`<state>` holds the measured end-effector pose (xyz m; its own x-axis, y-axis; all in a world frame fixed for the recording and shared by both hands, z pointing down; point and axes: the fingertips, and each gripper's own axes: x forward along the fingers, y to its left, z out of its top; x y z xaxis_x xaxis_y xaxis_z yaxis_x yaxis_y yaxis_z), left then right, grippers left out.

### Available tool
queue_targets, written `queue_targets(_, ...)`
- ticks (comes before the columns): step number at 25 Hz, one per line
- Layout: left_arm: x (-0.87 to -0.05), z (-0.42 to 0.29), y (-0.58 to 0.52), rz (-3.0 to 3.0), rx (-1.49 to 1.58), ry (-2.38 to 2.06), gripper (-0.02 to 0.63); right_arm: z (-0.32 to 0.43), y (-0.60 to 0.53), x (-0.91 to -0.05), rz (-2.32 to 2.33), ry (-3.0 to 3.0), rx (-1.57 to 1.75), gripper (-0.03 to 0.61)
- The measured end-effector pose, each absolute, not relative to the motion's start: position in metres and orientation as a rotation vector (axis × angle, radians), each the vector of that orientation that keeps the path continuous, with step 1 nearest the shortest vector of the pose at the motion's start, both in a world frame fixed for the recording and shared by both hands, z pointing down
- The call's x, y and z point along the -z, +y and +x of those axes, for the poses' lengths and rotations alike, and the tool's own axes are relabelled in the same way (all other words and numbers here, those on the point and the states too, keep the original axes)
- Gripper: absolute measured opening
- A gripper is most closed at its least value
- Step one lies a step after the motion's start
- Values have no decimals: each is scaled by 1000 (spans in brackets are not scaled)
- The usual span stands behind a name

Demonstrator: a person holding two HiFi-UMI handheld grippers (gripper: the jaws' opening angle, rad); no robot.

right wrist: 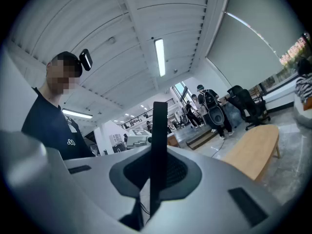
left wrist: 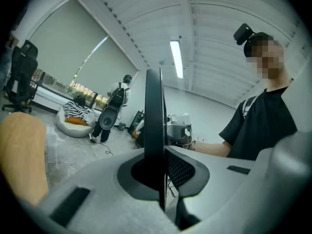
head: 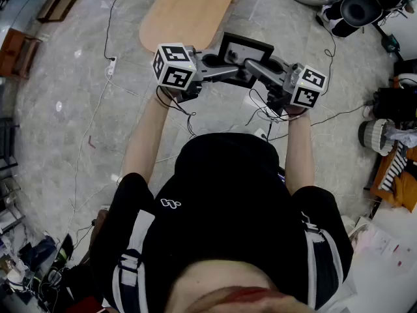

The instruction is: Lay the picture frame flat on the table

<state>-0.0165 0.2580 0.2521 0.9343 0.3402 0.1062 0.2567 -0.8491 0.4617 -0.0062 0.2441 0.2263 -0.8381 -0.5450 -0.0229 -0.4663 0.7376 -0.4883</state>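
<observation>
A black picture frame (head: 246, 52) hangs in the air in front of my chest, tilted, held by both sides. My left gripper (head: 220, 64) is shut on its left edge and my right gripper (head: 258, 68) is shut on its right edge. In the left gripper view the picture frame (left wrist: 155, 126) runs edge-on and upright between the pads of the left gripper (left wrist: 159, 179). The right gripper view shows the same: the picture frame (right wrist: 158, 140) is a thin dark bar pinched in the right gripper (right wrist: 155, 182). The light wooden table (head: 189, 8) lies just beyond the frame.
Cables (head: 98, 103) and a power strip (head: 111, 64) trail over the grey marble floor. A black speaker-like unit (head: 361, 5) and clutter (head: 391, 142) stand at the right. The table's end (left wrist: 19, 150) shows at the left; people stand by an office chair (right wrist: 246, 106).
</observation>
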Motion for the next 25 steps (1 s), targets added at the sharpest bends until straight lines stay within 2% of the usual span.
queue_targets(25,-268,-32,225,2613,-225,371,18,-22,209,-243,-776,2822,761,32)
